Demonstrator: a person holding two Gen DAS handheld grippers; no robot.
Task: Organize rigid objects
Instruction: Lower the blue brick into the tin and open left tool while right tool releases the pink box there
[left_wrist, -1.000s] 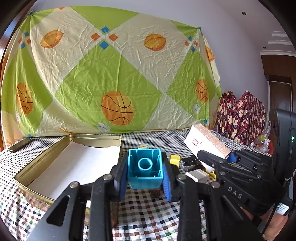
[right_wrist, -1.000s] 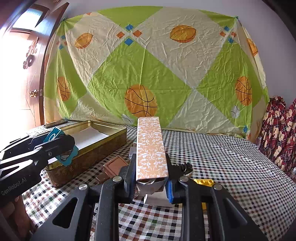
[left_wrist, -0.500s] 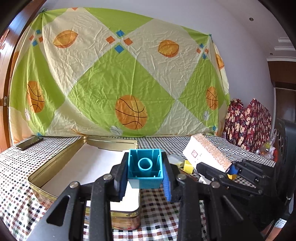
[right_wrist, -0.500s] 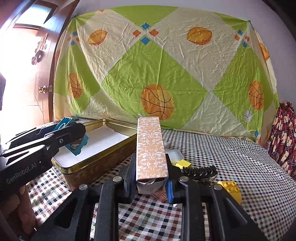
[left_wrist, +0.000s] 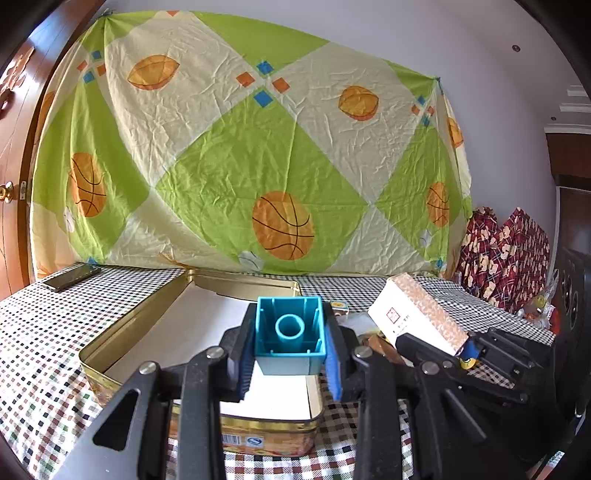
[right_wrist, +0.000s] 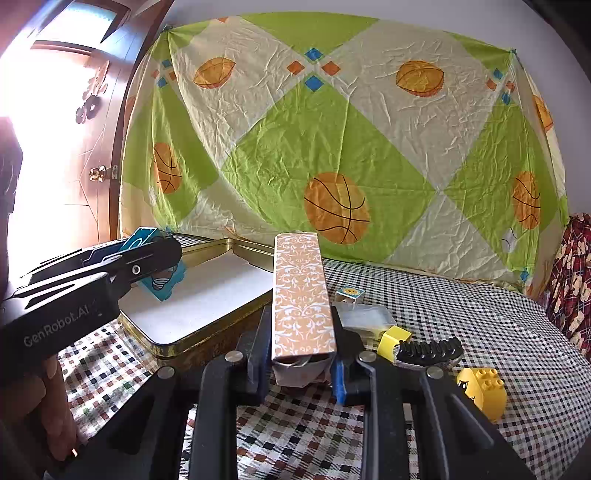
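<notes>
Both claws loaded, carrying items over to the gold tin for deposit.

Nearest: left claw is gripping a blue toy brick, hollow underside facing the camera, hanging above the near end of the open gold tin; right claw is clamping a long orange patterned box just beside the tin's right wall. Middle: a yellow brick, a black comb-like piece, a small yellow block and a clear flat case are waiting on the checked table. Far: a phone is lying by the hanging sheet. Judged next: lowering the brick onto the tin's white liner before letting go, then bringing the box in lengthwise alongside it.
</notes>
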